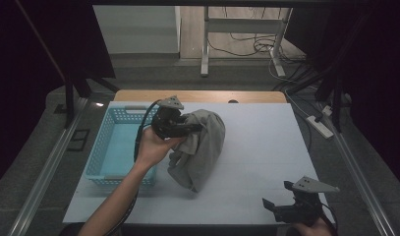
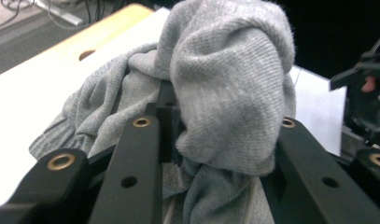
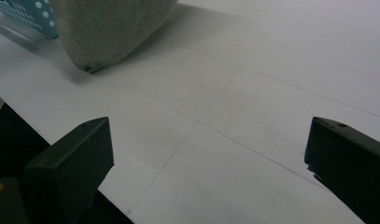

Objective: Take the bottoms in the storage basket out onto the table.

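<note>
High view, bench: white sheet [image 1: 266,147] covers the bench, with a strip of bare wood along the far edge.
Cloth: grey knitted cloth [image 1: 200,147] hangs in a bunch near the middle of the bench, slightly toward the left edge; its lower tip reaches down to the white sheet or just above it, I cannot tell which.
Left gripper: left gripper [image 1: 190,129] is held up in the person's left hand [image 1: 151,147], beside the basket's right wall, with its jaws pinching a thick fold of the cloth.
Left gripper view: the knit [image 2: 225,93] bulges up between the two black jaws and fills the gap between them.
Basket: light blue plastic basket [image 1: 97,162] with a perforated wall sits at the left edge of the bench, nothing visible inside.
Right gripper: right gripper [image 1: 276,194] sits near the bench's near right corner, well apart from the cloth, its jaws spread wide with nothing between them.
Right gripper view: both jaws stand far apart over bare white sheet [image 3: 234,121]; the cloth's lower end [image 3: 108,32] and a corner of the basket [image 3: 31,16] show at the top left.
</note>
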The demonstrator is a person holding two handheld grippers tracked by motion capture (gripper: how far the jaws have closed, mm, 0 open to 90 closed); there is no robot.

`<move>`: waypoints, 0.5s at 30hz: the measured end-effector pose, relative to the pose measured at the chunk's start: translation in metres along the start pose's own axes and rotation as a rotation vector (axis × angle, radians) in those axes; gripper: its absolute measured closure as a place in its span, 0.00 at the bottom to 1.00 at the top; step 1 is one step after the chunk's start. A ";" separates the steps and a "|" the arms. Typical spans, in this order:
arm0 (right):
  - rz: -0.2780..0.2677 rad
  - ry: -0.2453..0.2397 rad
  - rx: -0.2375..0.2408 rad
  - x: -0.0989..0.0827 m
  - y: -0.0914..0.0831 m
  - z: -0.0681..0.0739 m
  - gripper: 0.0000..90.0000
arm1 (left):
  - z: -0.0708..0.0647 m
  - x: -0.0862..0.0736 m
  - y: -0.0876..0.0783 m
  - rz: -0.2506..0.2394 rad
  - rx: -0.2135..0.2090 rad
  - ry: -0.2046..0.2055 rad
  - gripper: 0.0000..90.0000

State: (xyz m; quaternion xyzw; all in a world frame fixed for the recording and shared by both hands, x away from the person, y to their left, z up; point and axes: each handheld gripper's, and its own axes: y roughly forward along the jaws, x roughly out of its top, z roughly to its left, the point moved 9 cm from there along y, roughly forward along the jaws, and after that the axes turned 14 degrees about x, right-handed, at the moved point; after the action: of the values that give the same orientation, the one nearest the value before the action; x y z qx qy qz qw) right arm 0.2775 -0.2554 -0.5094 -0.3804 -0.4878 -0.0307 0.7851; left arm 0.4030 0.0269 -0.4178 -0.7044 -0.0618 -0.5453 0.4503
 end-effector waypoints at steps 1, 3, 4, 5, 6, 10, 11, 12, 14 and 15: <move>0.000 0.000 0.000 0.000 0.000 0.000 0.02 | 0.000 -0.002 0.004 0.012 0.004 0.006 0.75; 0.000 0.000 0.000 0.000 0.000 0.000 0.02 | -0.001 -0.006 0.010 0.026 0.012 0.012 0.75; 0.000 0.000 0.001 0.000 0.000 0.000 0.02 | 0.000 -0.010 0.015 0.045 0.018 0.020 0.75; 0.000 0.000 0.001 0.000 0.000 0.000 0.02 | 0.000 -0.012 0.019 0.056 0.023 0.021 0.75; -0.001 -0.001 0.001 0.000 0.000 0.000 0.02 | 0.000 -0.015 0.023 0.068 0.026 0.026 0.75; -0.001 -0.004 0.002 0.000 0.000 0.000 0.02 | 0.001 -0.023 0.033 0.103 0.041 0.036 0.75; -0.001 -0.004 0.002 0.000 0.000 0.000 0.02 | 0.001 -0.028 0.040 0.123 0.046 0.041 0.75; -0.001 -0.005 0.002 0.000 0.000 0.001 0.02 | 0.002 -0.031 0.042 0.130 0.046 0.039 0.75; 0.000 -0.006 0.002 0.000 0.000 0.001 0.02 | 0.002 -0.035 0.048 0.145 0.042 0.030 0.75; 0.000 -0.006 0.003 0.000 0.000 0.001 0.02 | 0.002 -0.037 0.050 0.149 0.037 0.027 0.75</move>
State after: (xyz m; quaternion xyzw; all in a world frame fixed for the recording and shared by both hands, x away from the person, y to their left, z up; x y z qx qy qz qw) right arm 0.2770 -0.2550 -0.5093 -0.3795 -0.4901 -0.0289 0.7842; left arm 0.4188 0.0141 -0.4768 -0.6911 -0.0131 -0.5183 0.5036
